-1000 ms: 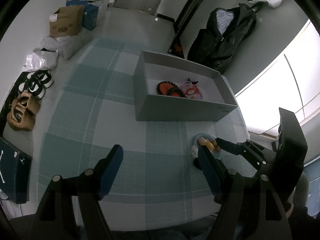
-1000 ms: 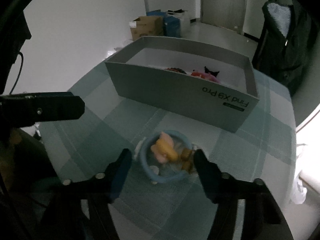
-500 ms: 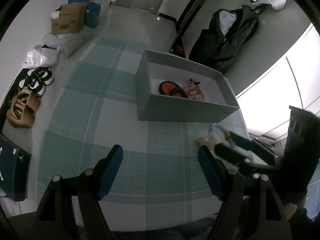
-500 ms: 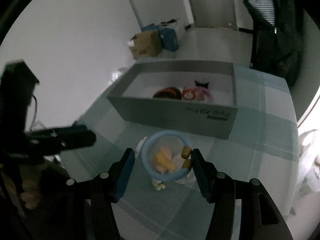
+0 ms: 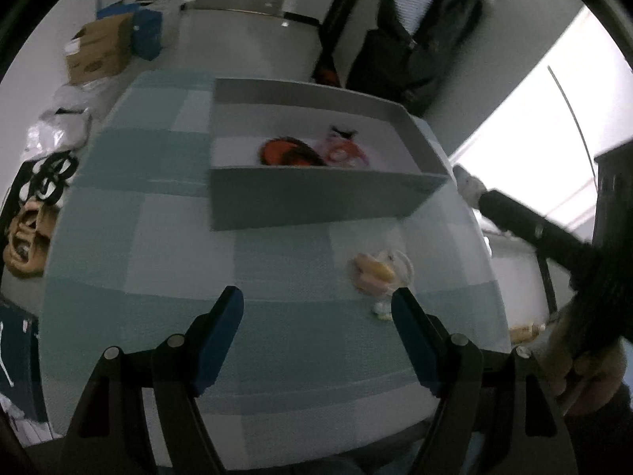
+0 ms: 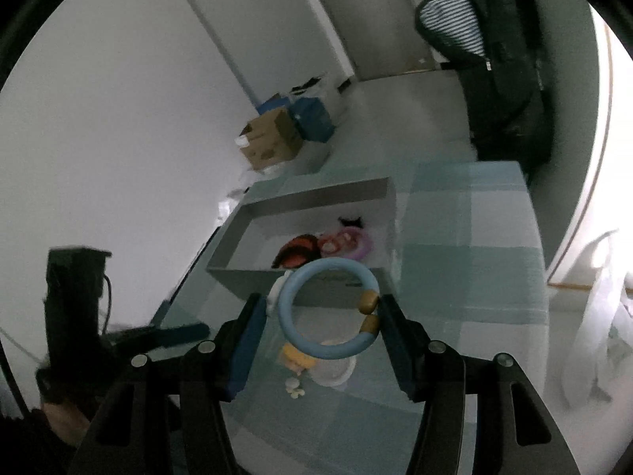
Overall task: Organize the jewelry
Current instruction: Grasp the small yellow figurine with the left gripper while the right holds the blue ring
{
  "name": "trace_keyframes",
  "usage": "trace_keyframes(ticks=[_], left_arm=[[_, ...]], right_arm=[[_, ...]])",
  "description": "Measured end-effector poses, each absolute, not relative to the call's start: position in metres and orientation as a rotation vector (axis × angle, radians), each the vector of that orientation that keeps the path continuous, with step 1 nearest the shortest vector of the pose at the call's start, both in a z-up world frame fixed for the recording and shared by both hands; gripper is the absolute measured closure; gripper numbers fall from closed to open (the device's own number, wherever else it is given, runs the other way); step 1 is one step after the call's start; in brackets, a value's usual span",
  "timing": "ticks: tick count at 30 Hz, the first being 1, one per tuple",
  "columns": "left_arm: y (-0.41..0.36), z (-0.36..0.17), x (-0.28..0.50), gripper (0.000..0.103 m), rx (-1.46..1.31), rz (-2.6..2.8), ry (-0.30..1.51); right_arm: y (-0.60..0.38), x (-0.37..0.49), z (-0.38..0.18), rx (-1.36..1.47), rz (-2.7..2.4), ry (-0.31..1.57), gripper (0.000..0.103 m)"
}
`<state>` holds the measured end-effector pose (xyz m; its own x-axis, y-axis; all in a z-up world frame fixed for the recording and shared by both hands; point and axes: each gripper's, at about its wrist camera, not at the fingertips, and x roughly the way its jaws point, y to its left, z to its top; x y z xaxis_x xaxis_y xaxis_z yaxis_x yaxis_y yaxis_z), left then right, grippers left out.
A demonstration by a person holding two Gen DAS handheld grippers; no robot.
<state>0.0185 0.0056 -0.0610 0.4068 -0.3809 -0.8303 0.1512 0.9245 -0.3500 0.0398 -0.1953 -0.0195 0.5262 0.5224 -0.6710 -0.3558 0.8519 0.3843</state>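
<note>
Checked tablecloth (image 5: 166,261) has the grey box (image 5: 316,202) in the middle, and the right gripper (image 6: 318,318) is clamped across the blue bracelet (image 6: 328,308), lifted clear and aimed boxward, presumably to drop it in, while the left gripper (image 5: 316,318) hovers unclenched with nothing in it

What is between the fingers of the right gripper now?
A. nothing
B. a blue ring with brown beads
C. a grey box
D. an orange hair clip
B: the right gripper is shut on the blue ring, held above the table.
</note>
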Motion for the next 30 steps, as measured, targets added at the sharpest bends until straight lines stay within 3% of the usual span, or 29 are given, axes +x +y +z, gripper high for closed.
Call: trace_keyframes(ticks=[21,26,30], left_arm=[[-0.028,-0.07,0.033,0.031,-0.175,-0.395,1.164],[-0.03,-0.073,0.035,0.057,-0.161,-0.394,1.184],[-0.03,-0.07,0.034,0.071,-0.163,-0.414,1.181]], right_arm=[[-0.201,0.041,-0.021,0.07,0.445,0.886,0.046],[-0.202,0.043,-0.02,0.059,0.438,0.894,0.046],[-0.2,0.043,-0.019,0.04,0.436,0.885,0.046]])
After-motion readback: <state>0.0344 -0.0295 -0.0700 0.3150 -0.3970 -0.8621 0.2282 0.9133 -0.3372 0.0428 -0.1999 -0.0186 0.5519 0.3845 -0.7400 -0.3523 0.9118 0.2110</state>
